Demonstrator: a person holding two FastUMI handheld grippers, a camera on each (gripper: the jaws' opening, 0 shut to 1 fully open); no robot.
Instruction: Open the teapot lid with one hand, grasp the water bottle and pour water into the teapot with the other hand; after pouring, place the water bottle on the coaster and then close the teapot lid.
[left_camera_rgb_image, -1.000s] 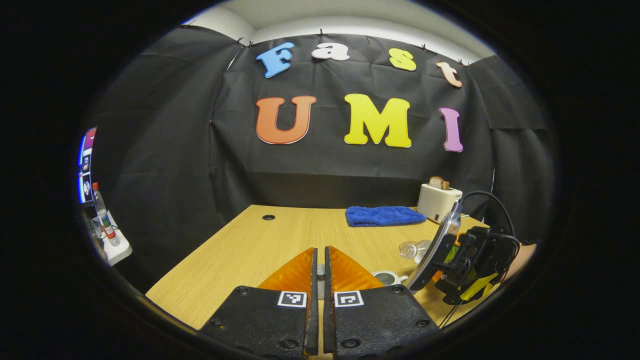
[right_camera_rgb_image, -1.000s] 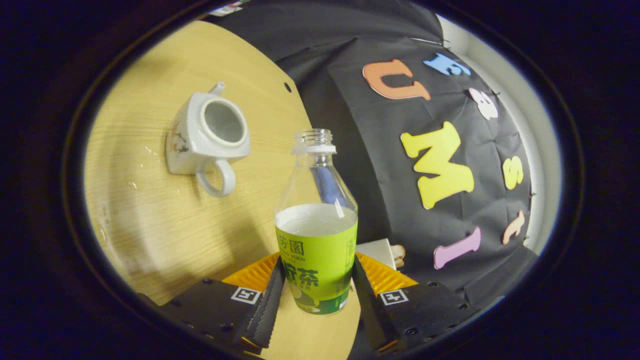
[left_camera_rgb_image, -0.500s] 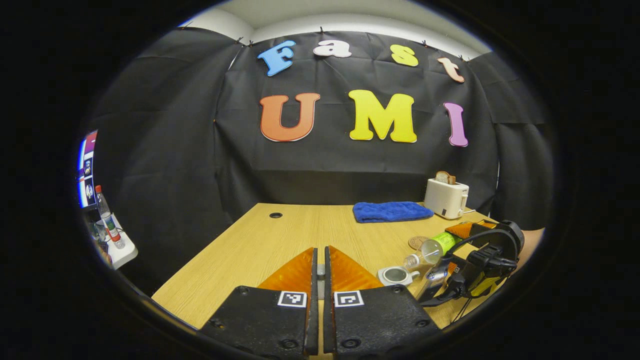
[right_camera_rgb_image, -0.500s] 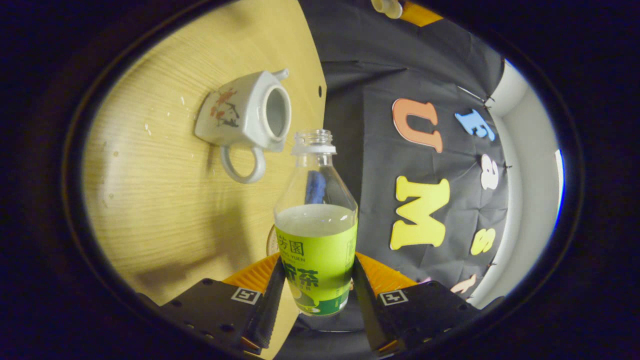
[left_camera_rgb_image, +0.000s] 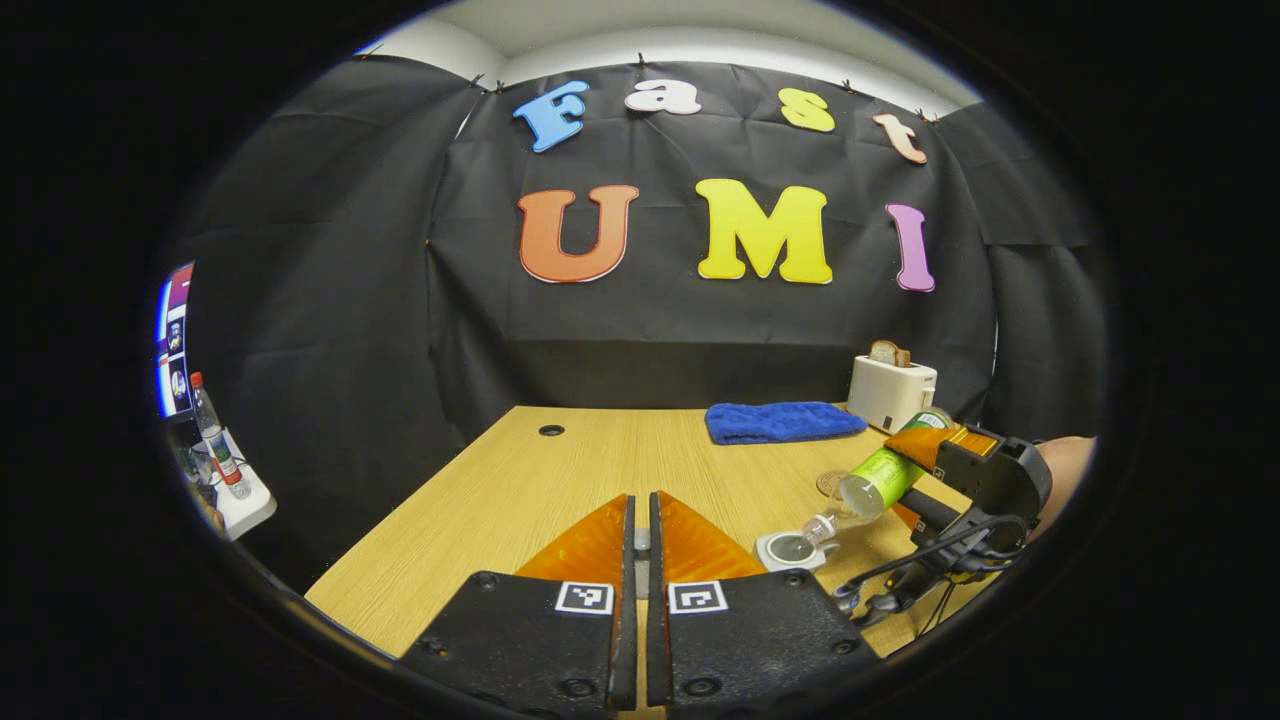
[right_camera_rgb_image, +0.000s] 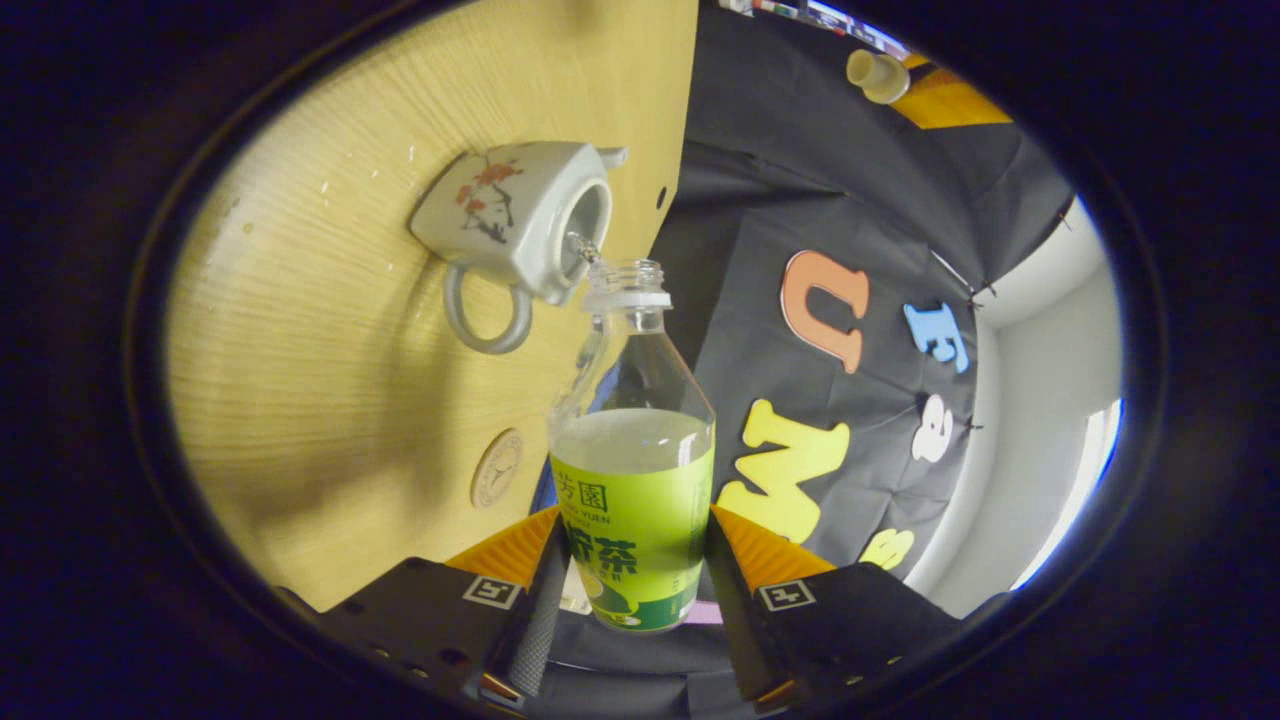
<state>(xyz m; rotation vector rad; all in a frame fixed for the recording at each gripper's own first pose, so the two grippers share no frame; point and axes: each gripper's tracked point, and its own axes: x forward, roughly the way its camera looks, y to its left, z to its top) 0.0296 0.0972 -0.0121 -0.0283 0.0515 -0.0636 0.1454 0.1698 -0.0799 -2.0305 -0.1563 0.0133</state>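
A white teapot (left_camera_rgb_image: 790, 548) (right_camera_rgb_image: 510, 215) with a flower print stands lidless on the wooden table (left_camera_rgb_image: 560, 480). My right gripper (right_camera_rgb_image: 632, 540) (left_camera_rgb_image: 900, 472) is shut on a green-labelled water bottle (right_camera_rgb_image: 632, 500) (left_camera_rgb_image: 880, 478). The bottle is tipped, its open mouth at the pot's opening, and a thin trickle of water runs in. My left gripper (left_camera_rgb_image: 640, 512) is held up to the left of the pot, shut on a small pale piece. In the right gripper view this piece looks like the teapot lid (right_camera_rgb_image: 878, 75). A round brown coaster (right_camera_rgb_image: 497, 468) (left_camera_rgb_image: 832, 483) lies just behind the pot.
A folded blue towel (left_camera_rgb_image: 780, 422) and a white toaster (left_camera_rgb_image: 892, 392) holding a slice of bread sit at the table's far right. Near the far edge is a cable hole (left_camera_rgb_image: 551, 430). Water drops dot the wood by the pot. A side shelf (left_camera_rgb_image: 235, 500) with a bottle stands off the table's left.
The right gripper has tipped the bottle further and brought its mouth to the teapot's opening, where water now flows. The left gripper has stayed nearly still.
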